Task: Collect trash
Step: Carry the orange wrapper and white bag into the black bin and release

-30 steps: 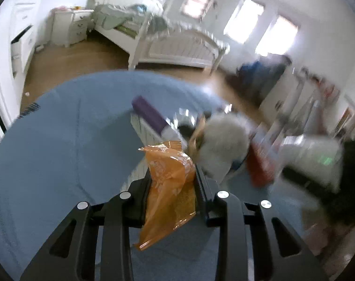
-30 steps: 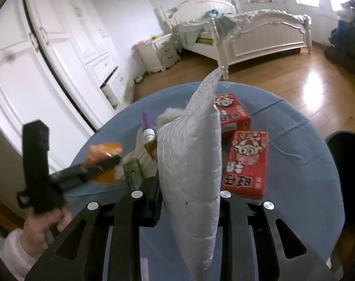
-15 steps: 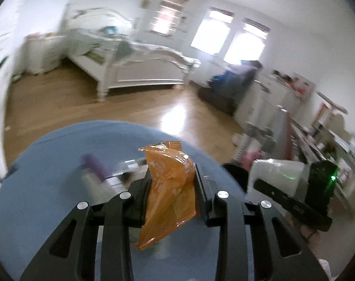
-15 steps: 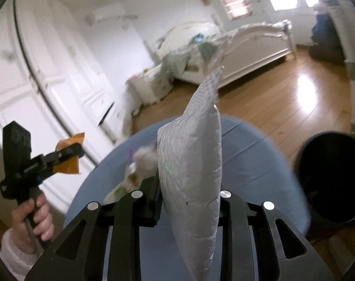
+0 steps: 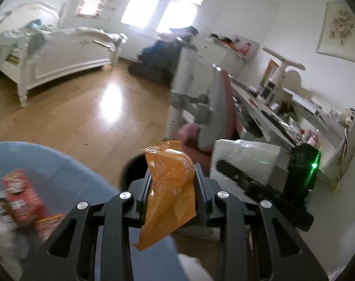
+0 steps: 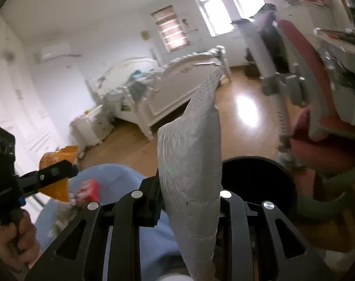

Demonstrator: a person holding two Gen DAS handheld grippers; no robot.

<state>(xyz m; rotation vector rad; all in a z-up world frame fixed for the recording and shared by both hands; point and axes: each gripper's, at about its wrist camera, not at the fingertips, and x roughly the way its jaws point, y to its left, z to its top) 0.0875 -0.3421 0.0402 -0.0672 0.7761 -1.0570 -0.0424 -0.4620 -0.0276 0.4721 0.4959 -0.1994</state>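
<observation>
The left gripper pinches an orange wrapper and the right gripper clamps a puffy silver bag, both probably bound for the black bin.

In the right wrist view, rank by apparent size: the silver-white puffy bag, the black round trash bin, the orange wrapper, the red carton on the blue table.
1. Silver-white puffy bag, though closest to the camera.
2. Black round trash bin, partly hidden.
3. Orange wrapper, partly hidden by the left gripper.
4. Red carton, blurred.
</observation>
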